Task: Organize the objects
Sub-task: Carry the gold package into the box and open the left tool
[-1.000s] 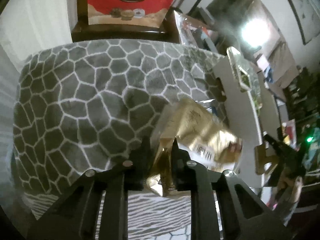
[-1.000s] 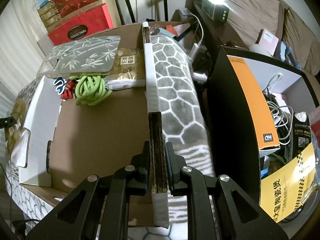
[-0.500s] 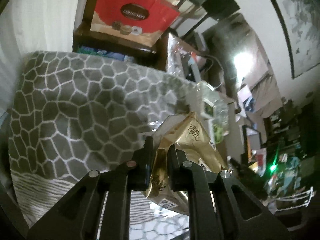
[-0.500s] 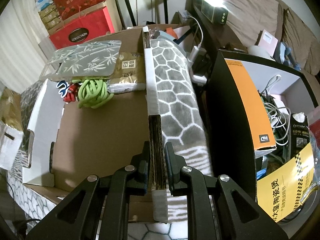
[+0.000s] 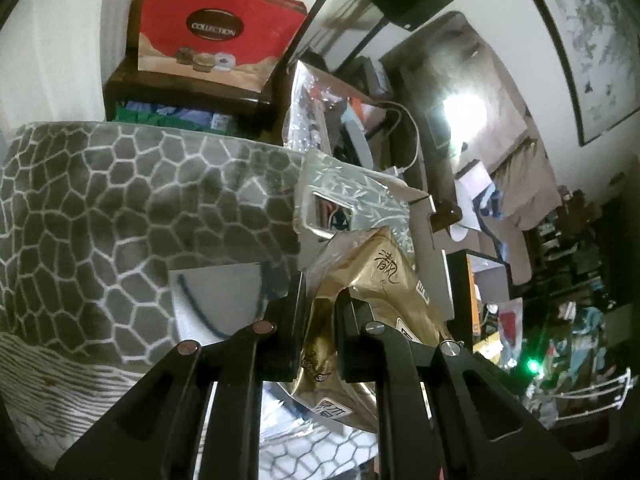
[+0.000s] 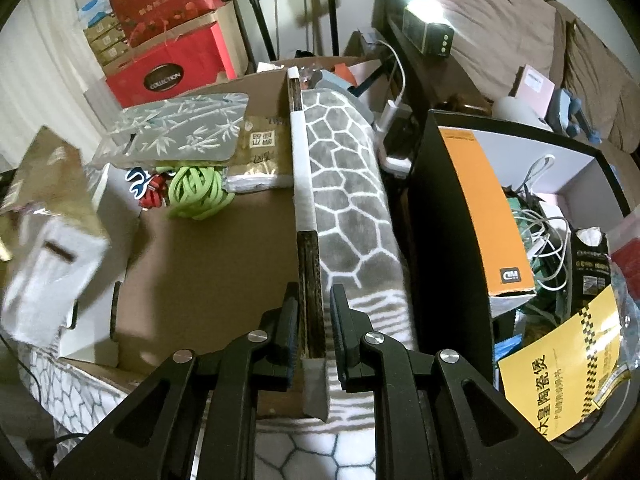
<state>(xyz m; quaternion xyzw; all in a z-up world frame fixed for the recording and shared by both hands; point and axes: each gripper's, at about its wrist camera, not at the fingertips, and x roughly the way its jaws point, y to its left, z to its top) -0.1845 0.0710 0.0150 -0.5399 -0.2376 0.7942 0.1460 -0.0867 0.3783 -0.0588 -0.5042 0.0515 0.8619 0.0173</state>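
the box (image 6: 208, 280) already has some things in it: a bamboo-print pouch (image 6: 180, 128), a green cord (image 6: 198, 194), a small red and blue item (image 6: 146, 192) and a gold pack (image 6: 262, 152), all bunched at the far end, well ahead of the right jaws. the near half of the box floor is bare.

the right gripper (image 6: 314, 312) has its jaws clamped on the box's side wall (image 6: 310, 264), which stands upright between them; in my judgement this hand is only steadying the box.

the left gripper (image 5: 322, 312) has its jaws pinched on the crumpled lower edge of a gold bag (image 5: 376, 276). the bag hangs up and forward from the jaws, off the patterned blanket (image 5: 100, 200). in the right view the same bag shows blurred at the far left, (image 6: 48, 216) beside the box's white flap (image 6: 112, 208), outside the box and to the left of the right jaws. a white sheet (image 5: 212, 296) lies on the blanket just left of the left jaws.

so the task looks partly done: several items are packed, and one bag is in carry towards the box but not yet in it. what is left seems to be bringing the bag over the wall, setting it on the bare floor and letting go. whether more loose things wait elsewhere i cannot tell.
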